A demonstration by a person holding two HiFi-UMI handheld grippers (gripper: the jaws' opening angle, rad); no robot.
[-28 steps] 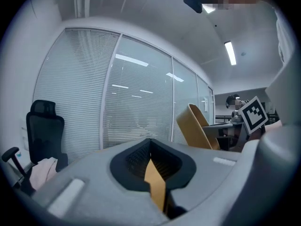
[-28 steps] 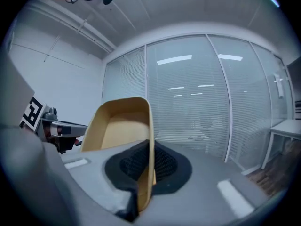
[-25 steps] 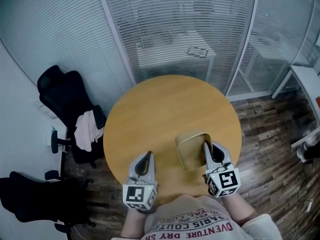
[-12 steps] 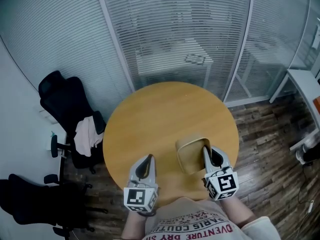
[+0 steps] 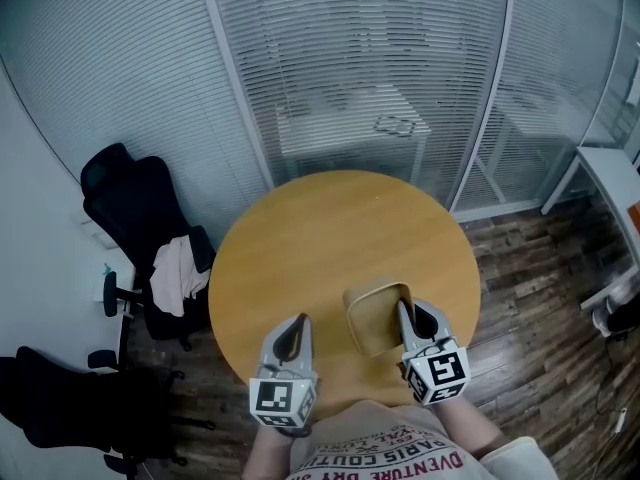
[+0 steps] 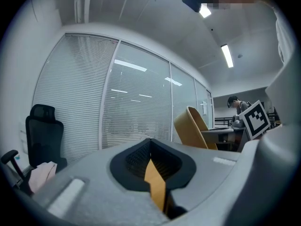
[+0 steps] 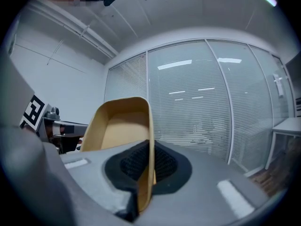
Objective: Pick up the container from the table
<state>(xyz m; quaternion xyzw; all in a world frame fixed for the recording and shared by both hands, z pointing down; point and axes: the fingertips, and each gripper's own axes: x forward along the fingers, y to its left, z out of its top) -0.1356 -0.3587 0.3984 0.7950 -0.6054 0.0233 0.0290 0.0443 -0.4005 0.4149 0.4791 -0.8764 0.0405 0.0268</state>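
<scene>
A tan paper container [image 5: 372,318] hangs tipped on its side over the near right part of the round wooden table [image 5: 330,233]. My right gripper [image 5: 404,314] is shut on the container's right rim. In the right gripper view the thin wall [image 7: 149,140] runs straight between the black pads, with the open hollow [image 7: 117,126] to the left. My left gripper [image 5: 297,328] hovers over the table's near edge, shut with nothing in it. From the left gripper view the container [image 6: 192,128] shows to the right, beside the right gripper's marker cube [image 6: 256,119].
Two black office chairs [image 5: 135,203] stand left of the table, one with a pale cloth [image 5: 175,268] on it. Glass walls with blinds [image 5: 350,68] close off the back. A white desk [image 5: 612,183] is at the right. A person [image 6: 233,105] stands far off.
The container and my right gripper have shifted slightly left and nearer in the head view. The left gripper has stayed put.
</scene>
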